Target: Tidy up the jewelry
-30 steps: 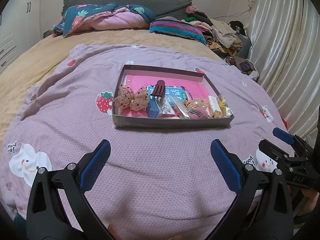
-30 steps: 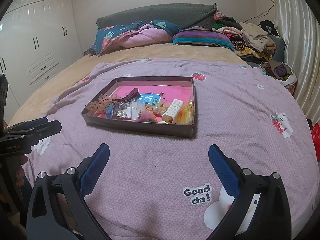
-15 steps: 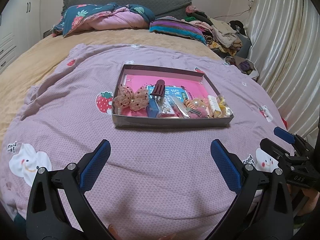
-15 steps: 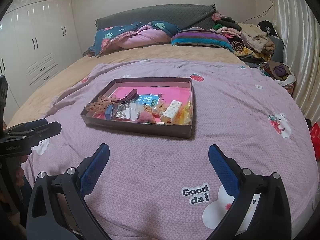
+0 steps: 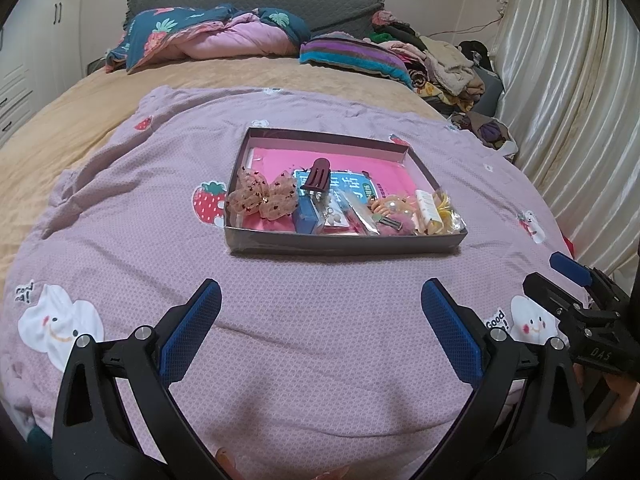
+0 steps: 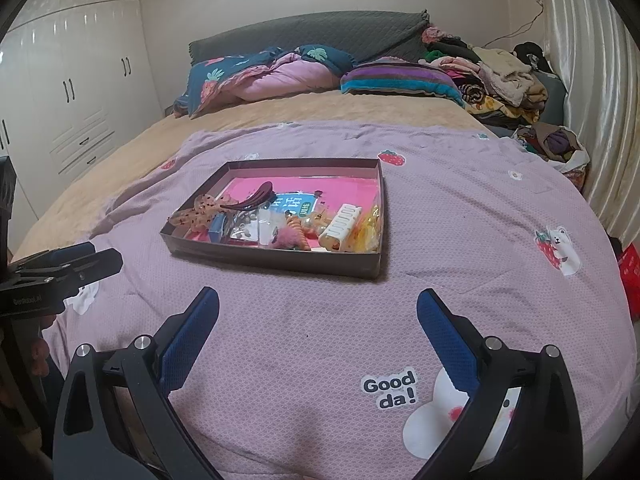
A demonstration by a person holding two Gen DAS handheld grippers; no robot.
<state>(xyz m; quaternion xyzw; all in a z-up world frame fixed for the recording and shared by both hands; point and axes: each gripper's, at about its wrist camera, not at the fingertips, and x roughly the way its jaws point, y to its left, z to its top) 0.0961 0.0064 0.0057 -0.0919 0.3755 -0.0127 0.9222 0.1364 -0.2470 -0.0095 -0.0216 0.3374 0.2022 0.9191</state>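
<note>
Left tool (image 5: 320, 304) wide open, empty, right tool (image 6: 318, 310) wide open, empty, both over the bed blanket (image 5: 300, 340), jewelry box (image 5: 344, 240) straight ahead of left tool, ahead-left of right tool, hair bow (image 5: 262, 198) at its near-left corner.

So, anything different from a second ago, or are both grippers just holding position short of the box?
Almost nothing changed. The right gripper has drifted slightly: the box sits a touch further left in its view than it did. The left gripper stayed put. Both stay open and empty above the purple blanket. The hair clip, bow and other pieces lie as before.
</note>
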